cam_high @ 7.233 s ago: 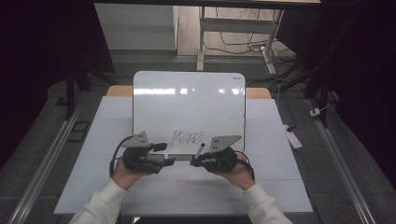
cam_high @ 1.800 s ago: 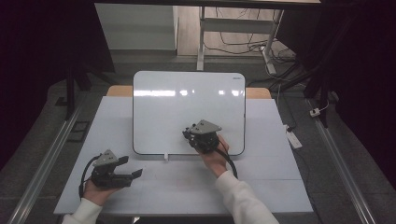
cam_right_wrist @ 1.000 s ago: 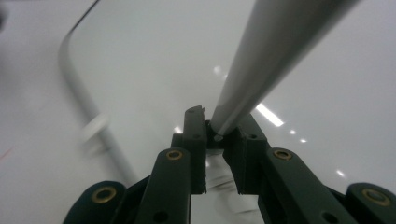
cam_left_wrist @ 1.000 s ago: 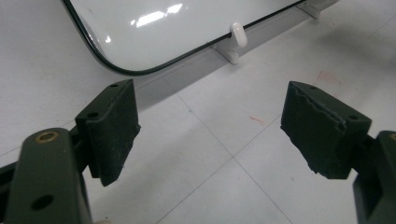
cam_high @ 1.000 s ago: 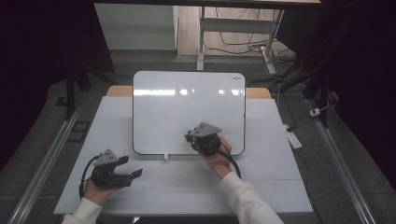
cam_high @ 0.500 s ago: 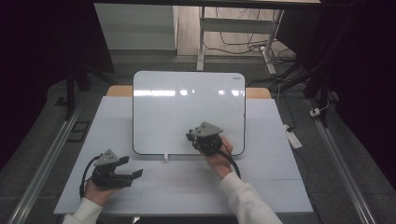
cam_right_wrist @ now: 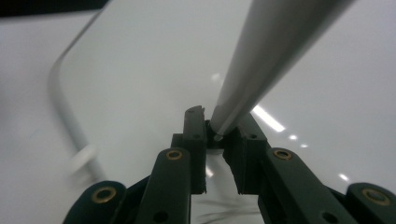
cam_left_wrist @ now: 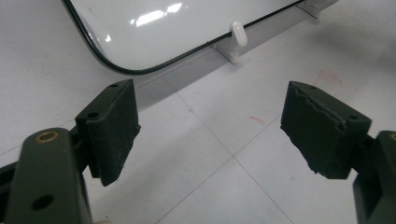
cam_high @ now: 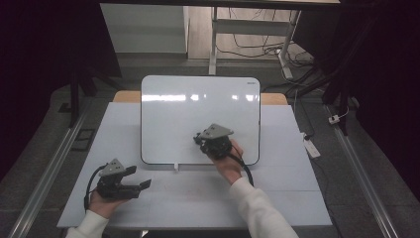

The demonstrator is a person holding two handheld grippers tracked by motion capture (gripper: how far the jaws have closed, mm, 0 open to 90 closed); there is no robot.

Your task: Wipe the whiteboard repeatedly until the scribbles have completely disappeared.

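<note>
Two tools at work over one white counter (cam_high: 297, 178). Right tool (cam_high: 210, 140) sits over the lower middle of the whiteboard (cam_high: 173, 119), held in a hand with a white sleeve reaching in from the near edge. Its jaws are pinched nearly together on a pale grey marker (cam_right_wrist: 261, 70); in the right gripper view the marker's end is clamped between the pads and the barrel slants up and away over the glossy board surface. Whether the tip touches the board, cannot tell. Faint dark strokes show on the board just below the jaws in that view.

Left tool (cam_high: 141, 184) rests low near the counter's near-left corner, well apart from the board. Its jaws stand wide apart with nothing between them; the left gripper view looks past them to bare counter, the board's rounded near-left corner and a small white clip (cam_left_wrist: 238, 33) on the board's near edge.

Whiteboard lies flat, centred toward the far edge of the counter.
</note>
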